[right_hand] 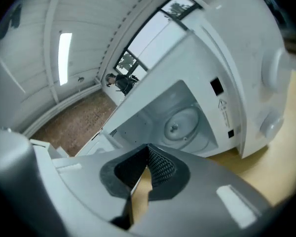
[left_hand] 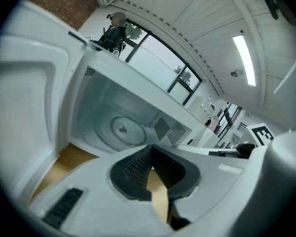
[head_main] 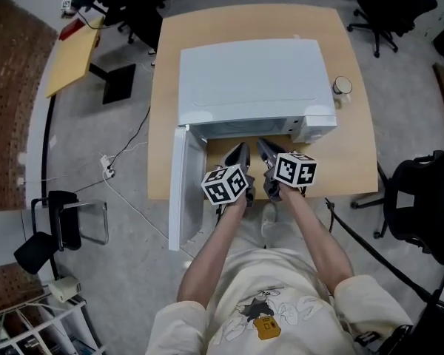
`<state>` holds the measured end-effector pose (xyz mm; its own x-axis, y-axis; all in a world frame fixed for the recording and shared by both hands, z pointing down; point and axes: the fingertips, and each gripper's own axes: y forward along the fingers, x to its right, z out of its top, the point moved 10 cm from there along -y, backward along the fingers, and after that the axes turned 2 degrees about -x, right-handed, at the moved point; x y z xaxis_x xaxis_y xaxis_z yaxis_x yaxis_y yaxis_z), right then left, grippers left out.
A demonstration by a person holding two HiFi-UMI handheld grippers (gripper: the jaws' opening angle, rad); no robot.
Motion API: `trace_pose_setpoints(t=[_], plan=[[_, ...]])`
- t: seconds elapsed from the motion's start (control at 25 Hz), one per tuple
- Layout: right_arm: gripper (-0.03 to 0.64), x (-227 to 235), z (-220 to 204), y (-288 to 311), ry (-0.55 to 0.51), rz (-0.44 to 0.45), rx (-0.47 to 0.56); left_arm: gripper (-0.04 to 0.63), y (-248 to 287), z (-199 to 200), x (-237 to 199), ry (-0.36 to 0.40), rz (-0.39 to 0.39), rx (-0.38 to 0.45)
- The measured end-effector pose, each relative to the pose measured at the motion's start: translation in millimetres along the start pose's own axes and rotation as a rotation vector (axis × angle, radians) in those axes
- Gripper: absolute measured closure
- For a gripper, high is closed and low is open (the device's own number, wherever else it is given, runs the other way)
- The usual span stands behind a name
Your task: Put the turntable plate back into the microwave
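Note:
The white microwave (head_main: 251, 80) stands on a wooden table (head_main: 351, 157) with its door (head_main: 183, 191) swung open to the left. On the cavity floor lies the round turntable plate (left_hand: 122, 130) (right_hand: 180, 124), flat, with a small hub showing at its middle. My left gripper (head_main: 240, 151) (left_hand: 151, 151) and right gripper (head_main: 263, 146) (right_hand: 148, 151) hang side by side just outside the opening and point into it. Both are shut with nothing between the jaws. Neither touches the plate.
A white mug (head_main: 342, 87) sits on the table to the right of the microwave. The open door juts past the table's front edge at my left. Office chairs (head_main: 422, 198) stand around the table, and a cable with a plug (head_main: 107, 167) lies on the floor at the left.

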<state>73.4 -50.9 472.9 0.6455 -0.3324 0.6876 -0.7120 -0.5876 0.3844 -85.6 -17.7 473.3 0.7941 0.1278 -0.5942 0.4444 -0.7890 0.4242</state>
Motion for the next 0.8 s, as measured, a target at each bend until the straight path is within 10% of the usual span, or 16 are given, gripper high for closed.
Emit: trace_pose_setpoints(t=[0.36, 0.8], plan=[[0.611, -31.8, -26.5, -53.1, -0.328, -0.110, -0.018, 0.595, -60.2, -13.3, 54.2, 0.307, 0.052, 0.040], [0.611, -43.6, -30.1, -62.6, -0.362, -0.135, -0.070, 0.595, -74.5, -25.1, 52.9, 0.276, 0.100, 0.052]])
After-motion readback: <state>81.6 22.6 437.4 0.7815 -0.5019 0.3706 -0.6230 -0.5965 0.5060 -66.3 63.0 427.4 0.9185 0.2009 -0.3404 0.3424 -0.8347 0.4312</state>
